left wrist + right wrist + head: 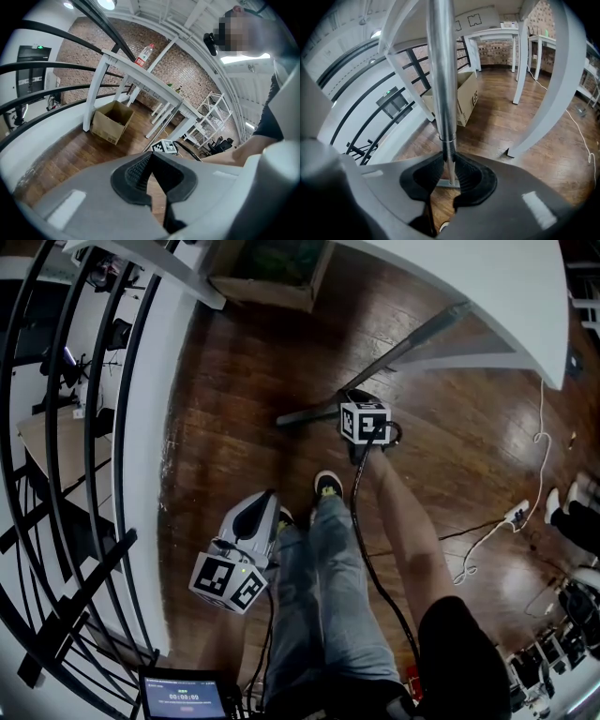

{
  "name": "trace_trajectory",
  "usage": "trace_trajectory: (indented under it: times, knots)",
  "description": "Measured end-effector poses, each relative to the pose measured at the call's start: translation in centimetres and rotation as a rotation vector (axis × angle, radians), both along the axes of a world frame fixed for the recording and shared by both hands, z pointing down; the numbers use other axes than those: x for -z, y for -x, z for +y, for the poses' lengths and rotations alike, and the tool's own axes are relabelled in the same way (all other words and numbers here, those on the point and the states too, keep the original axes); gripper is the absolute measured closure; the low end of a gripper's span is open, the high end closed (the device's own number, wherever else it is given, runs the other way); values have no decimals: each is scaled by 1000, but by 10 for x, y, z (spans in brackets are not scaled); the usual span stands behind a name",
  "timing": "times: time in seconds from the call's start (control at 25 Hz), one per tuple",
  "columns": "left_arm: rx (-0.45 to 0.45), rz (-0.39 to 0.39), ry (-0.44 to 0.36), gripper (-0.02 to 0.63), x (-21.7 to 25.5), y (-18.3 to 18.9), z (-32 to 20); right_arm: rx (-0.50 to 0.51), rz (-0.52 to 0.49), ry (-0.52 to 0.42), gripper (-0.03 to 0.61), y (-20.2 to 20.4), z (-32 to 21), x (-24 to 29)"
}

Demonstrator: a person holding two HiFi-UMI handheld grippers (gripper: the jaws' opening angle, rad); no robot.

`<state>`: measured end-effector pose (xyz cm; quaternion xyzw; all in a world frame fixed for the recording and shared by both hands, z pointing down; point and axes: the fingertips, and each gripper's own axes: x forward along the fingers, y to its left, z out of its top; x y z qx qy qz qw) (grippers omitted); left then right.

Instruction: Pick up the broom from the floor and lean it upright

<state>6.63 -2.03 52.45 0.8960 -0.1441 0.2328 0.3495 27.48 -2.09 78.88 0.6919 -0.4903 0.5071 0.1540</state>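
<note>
The broom's metal pole runs aslant from a dark foot on the wooden floor up toward the white table. My right gripper points steeply down and is shut on the pole low down, near the foot. In the right gripper view the pole rises between the black pads to the top of the picture. My left gripper hangs by the person's left leg, well apart from the broom. Its jaws are shut with nothing in them.
A curved white table on slanted legs stands over the broom. A cardboard box sits beyond it. A black railing and a white ledge run along the left. A white cable with a power strip lies on the right. The person's shoes stand near the foot.
</note>
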Motion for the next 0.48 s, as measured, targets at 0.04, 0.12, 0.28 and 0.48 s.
trace_trajectory:
  times: [0.04, 0.12, 0.28, 0.48]
  knots:
    - [0, -4, 0, 598, -1, 0, 0, 4, 1, 1, 499, 0, -1, -1]
    - [0, -11, 1, 598, -3, 1, 0, 11, 1, 1, 499, 0, -4, -1]
    - [3, -11, 4, 598, -5, 2, 1, 50, 18, -5, 497, -1, -12, 0]
    - [8, -3, 9, 598, -10, 8, 2, 63, 44, -15, 494, 1, -18, 0]
